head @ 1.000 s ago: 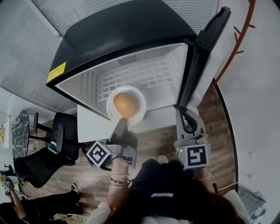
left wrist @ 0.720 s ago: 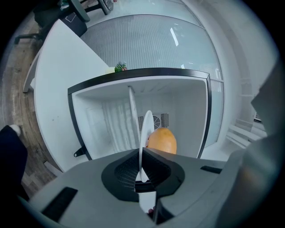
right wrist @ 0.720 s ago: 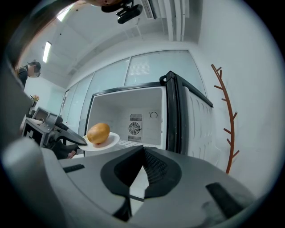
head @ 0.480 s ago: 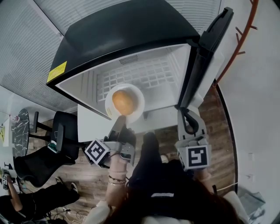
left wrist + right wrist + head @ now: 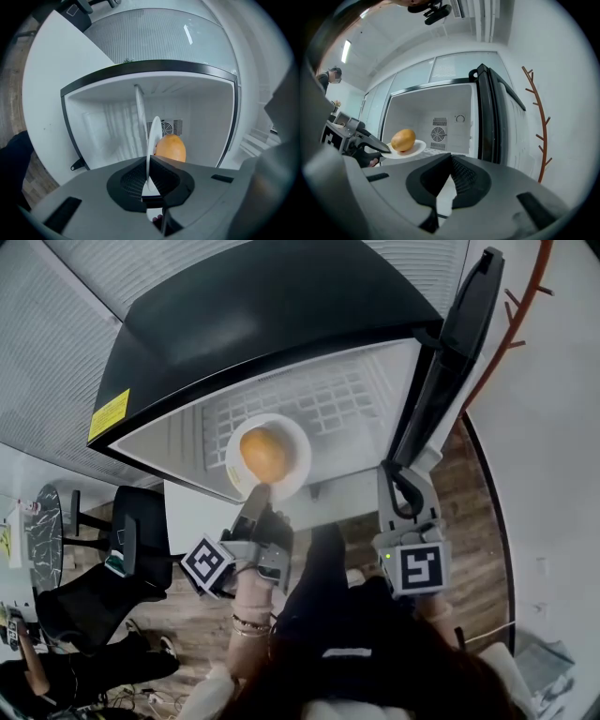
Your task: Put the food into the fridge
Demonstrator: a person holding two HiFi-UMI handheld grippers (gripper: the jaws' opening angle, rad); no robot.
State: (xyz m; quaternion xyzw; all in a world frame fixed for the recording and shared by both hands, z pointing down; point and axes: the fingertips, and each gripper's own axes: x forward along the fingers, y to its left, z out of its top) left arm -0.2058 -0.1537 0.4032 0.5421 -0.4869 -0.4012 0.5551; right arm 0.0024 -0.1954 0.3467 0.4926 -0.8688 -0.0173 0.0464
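Note:
A white plate [image 5: 292,465] carrying one round orange-yellow food item [image 5: 263,452] hovers at the front of the open fridge [image 5: 262,315], over its white wire shelf [image 5: 323,404]. My left gripper [image 5: 255,501] is shut on the plate's near rim. In the left gripper view the plate [image 5: 153,136] stands edge-on between the jaws of the left gripper [image 5: 149,161], with the food [image 5: 170,147] just beyond. My right gripper [image 5: 405,482] sits below the open fridge door [image 5: 450,362]; this right gripper [image 5: 450,157] is shut with nothing between its jaws. Its view shows plate [image 5: 417,149] and food [image 5: 403,139] at left.
The black fridge door [image 5: 487,117] stands open on the right. The fridge rests on a white cabinet [image 5: 192,507]. A black office chair [image 5: 122,554] stands at the left on the wood floor. A brown branch-shaped stand [image 5: 539,126] rises by the right wall.
The left gripper has carried the plate with the food a little farther toward the fridge opening. A dark leg has stepped forward. The right gripper has hardly moved.

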